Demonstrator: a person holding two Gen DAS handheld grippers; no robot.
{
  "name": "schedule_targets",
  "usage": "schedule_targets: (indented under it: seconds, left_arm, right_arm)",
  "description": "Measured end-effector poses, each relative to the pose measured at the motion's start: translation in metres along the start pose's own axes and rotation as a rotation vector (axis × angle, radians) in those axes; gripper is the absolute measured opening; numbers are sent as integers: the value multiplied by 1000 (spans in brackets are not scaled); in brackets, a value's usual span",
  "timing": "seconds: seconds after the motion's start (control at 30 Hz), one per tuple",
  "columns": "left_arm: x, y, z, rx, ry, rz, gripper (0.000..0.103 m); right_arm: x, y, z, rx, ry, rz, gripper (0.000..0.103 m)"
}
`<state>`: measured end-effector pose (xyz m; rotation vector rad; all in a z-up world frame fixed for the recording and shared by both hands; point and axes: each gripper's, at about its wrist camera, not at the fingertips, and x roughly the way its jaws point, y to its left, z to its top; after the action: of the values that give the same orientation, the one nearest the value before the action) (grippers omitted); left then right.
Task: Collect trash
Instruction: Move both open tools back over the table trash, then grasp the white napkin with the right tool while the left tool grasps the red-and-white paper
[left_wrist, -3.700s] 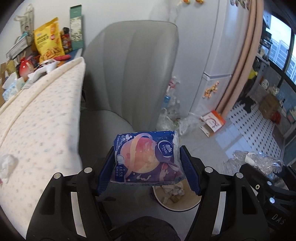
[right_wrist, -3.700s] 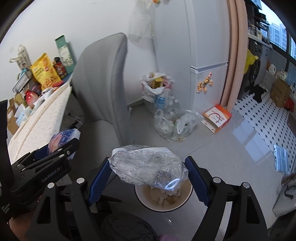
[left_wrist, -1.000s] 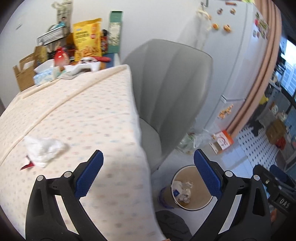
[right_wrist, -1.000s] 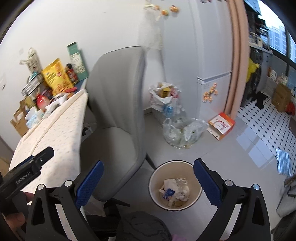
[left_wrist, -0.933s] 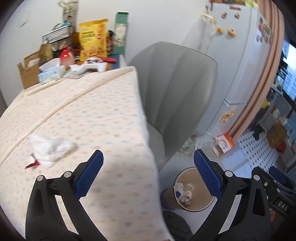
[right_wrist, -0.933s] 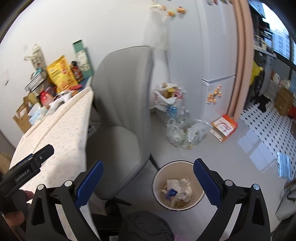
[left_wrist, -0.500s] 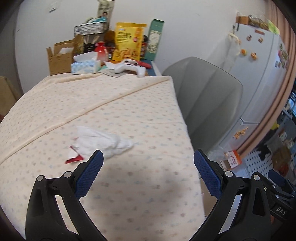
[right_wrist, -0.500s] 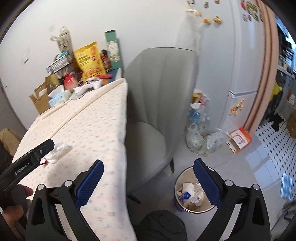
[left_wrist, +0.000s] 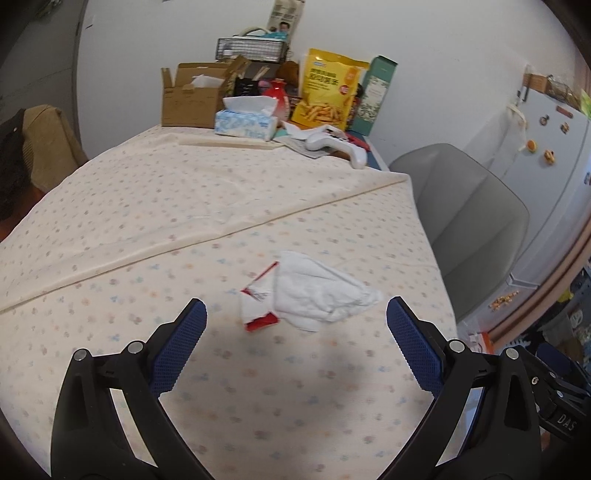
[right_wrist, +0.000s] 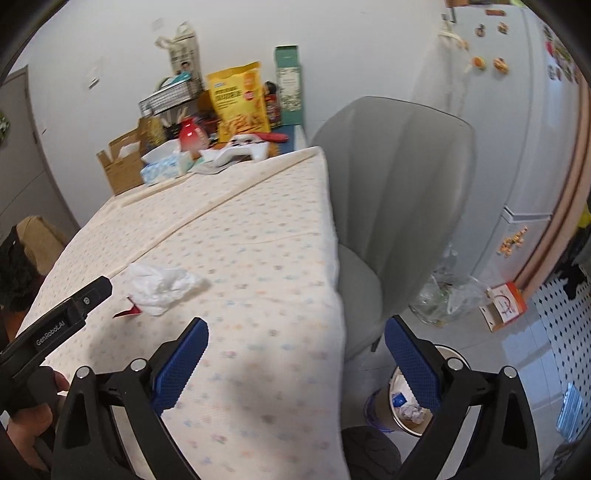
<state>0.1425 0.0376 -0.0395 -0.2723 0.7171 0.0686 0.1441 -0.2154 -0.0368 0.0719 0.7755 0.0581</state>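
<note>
My left gripper (left_wrist: 295, 325): jaws wide apart, empty; crumpled tissue (left_wrist: 321, 291) and red-white wrapper (left_wrist: 258, 301) lie on the table (left_wrist: 184, 206) just ahead between them. My right gripper (right_wrist: 293, 345): jaws spread, empty; trash bin (right_wrist: 397, 402) below. Left casing reads "GenRobot.AI".

A home kitchen-dining corner: magnet-covered fridge (right_wrist: 517, 110), cloth-covered desk (left_wrist: 184, 206) with snack bag (left_wrist: 328, 94), tissue box (left_wrist: 245, 123).

a table (left_wrist: 155, 229) under a dotted cream cloth carries a crumpled white tissue (left_wrist: 325, 291) touching a red-and-white wrapper (left_wrist: 258, 306) near the middle. at the far end stand a cardboard box (left_wrist: 188, 98), tissue box (left_wrist: 245, 123), yellow snack bag (left_wrist: 328, 90) and green carton (left_wrist: 376, 96).
</note>
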Motion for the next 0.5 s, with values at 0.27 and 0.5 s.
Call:
schedule_targets:
  seconds: [0.27, 0.5]
  left_arm:
    - [11, 33, 2, -66, 12, 44, 95]
    - [22, 60, 3, -100, 33, 74, 90]
  right_arm:
    - [28, 42, 8, -57, 37, 83, 80]
    - [48, 73, 13, -102, 72, 128, 72]
